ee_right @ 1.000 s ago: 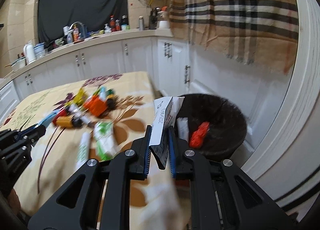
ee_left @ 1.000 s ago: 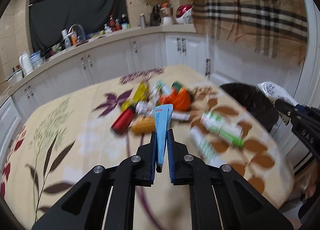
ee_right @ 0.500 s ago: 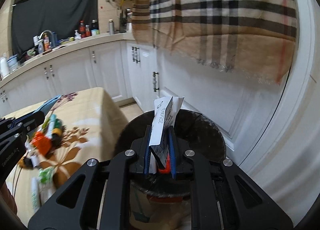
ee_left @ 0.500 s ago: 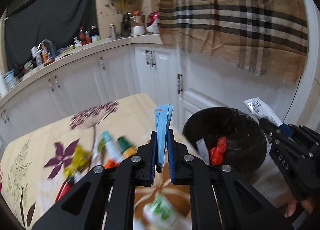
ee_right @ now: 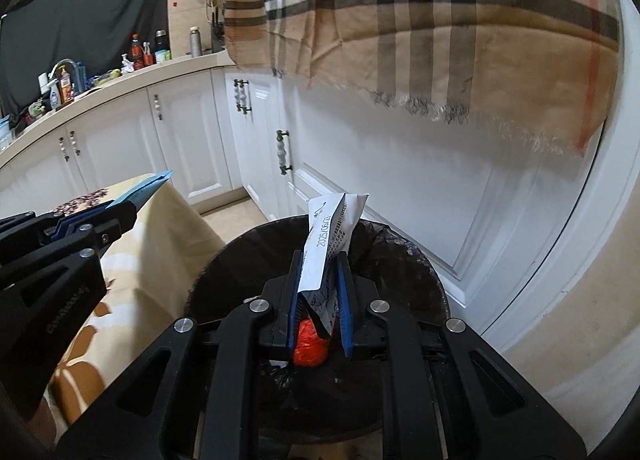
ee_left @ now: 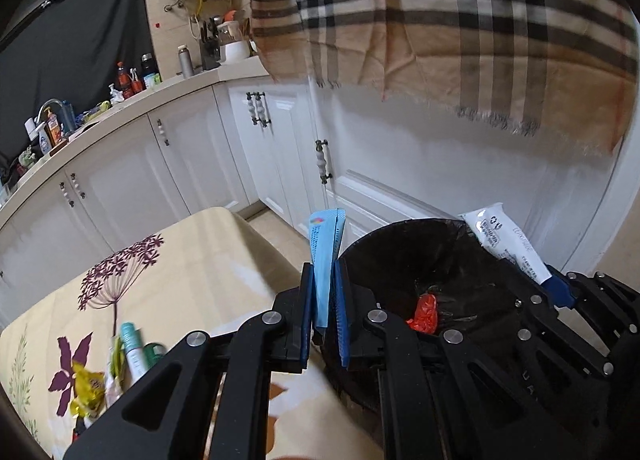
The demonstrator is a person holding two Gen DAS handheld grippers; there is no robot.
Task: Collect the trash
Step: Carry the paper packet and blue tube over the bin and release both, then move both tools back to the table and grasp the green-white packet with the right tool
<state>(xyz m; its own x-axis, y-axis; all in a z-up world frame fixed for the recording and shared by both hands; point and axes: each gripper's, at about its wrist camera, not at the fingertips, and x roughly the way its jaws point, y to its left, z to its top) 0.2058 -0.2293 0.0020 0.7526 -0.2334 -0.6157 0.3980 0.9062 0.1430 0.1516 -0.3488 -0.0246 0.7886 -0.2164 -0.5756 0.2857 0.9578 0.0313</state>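
**Both grippers loaded at the bin**

Your left gripper [ee_left: 325, 314] was clamped on a blue sachet [ee_left: 325, 260] standing upright between its fingers, at the near rim of the bin [ee_left: 400, 236]. Your right gripper [ee_right: 320, 308] was pinched on a white packet [ee_right: 328, 236] directly over the bin's mouth, above red trash [ee_right: 310, 348] inside. More litter [ee_left: 120, 360] lay on the table [ee_left: 180, 260] to the left.

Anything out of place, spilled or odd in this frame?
Nothing is spilled or damaged. The left gripper holds a blue packet near the black bin; the right gripper holds a white wrapper over it. Trash remains on the table, blurred.
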